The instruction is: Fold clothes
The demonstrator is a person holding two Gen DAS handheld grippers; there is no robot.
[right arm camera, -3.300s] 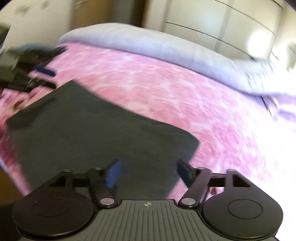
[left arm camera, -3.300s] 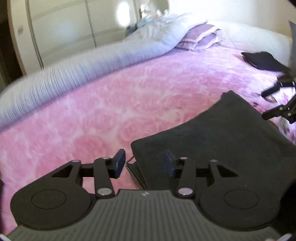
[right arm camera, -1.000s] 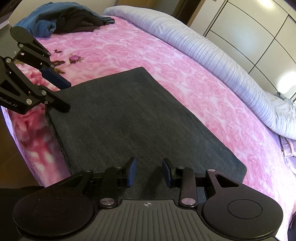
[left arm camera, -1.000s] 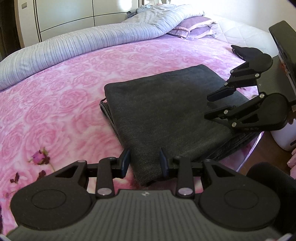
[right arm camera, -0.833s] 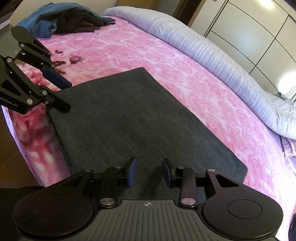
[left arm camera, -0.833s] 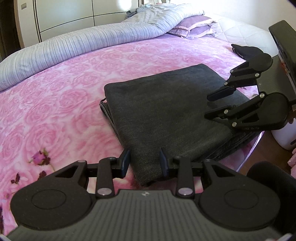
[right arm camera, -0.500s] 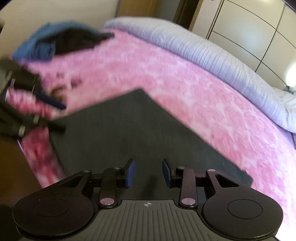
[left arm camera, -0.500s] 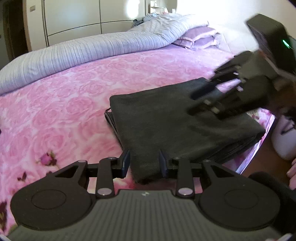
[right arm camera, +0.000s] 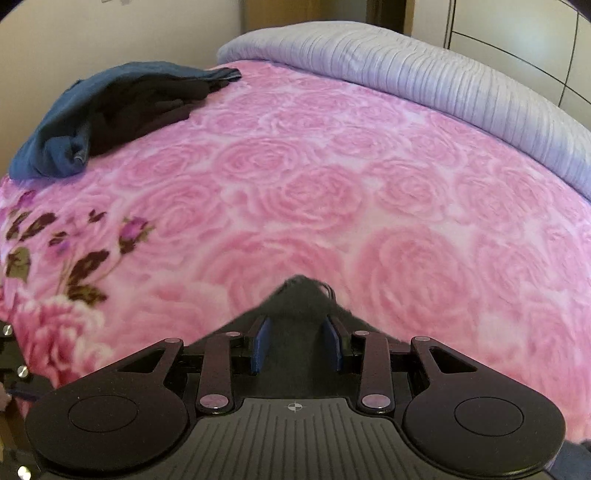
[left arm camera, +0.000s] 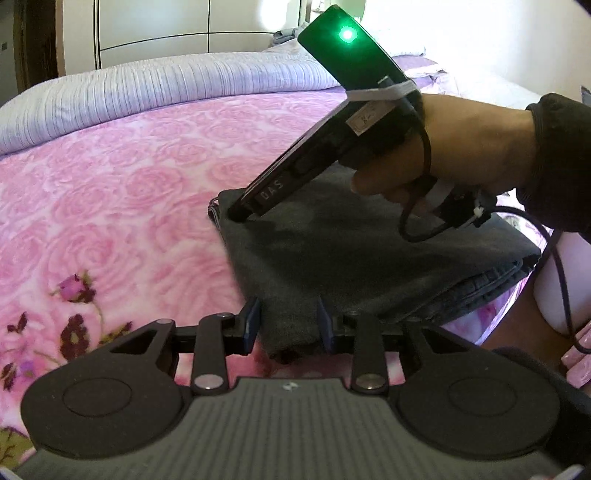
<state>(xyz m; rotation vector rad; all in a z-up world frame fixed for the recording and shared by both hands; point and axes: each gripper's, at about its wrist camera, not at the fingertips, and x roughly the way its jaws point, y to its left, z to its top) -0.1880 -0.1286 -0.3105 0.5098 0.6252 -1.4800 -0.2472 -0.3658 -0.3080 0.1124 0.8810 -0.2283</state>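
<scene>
A folded dark grey garment (left arm camera: 351, 258) lies on the pink rose blanket (left arm camera: 110, 184) near the bed's edge. My left gripper (left arm camera: 287, 325) sits at its near corner. The fingers stand a narrow gap apart with the corner between them, and I see no squeeze on the cloth. My right gripper (right arm camera: 295, 343), held by a hand (left arm camera: 461, 147) in a dark sleeve, points down at the garment's far left corner (right arm camera: 303, 291). That corner lies between its blue pads (right arm camera: 260, 343), which are also narrowly apart. In the left wrist view only the right gripper's body shows.
A heap of blue and black clothes (right arm camera: 110, 110) lies at the bed's far left. A lilac ribbed duvet (right arm camera: 443, 92) runs along the back, with wardrobe doors (left arm camera: 166, 22) behind it. A cable (left arm camera: 554, 258) trails over the bed's right edge by a white object (left arm camera: 565, 280).
My right gripper has swept leftward across the garment from its right side to its far left corner. The left gripper and the garment have stayed put.
</scene>
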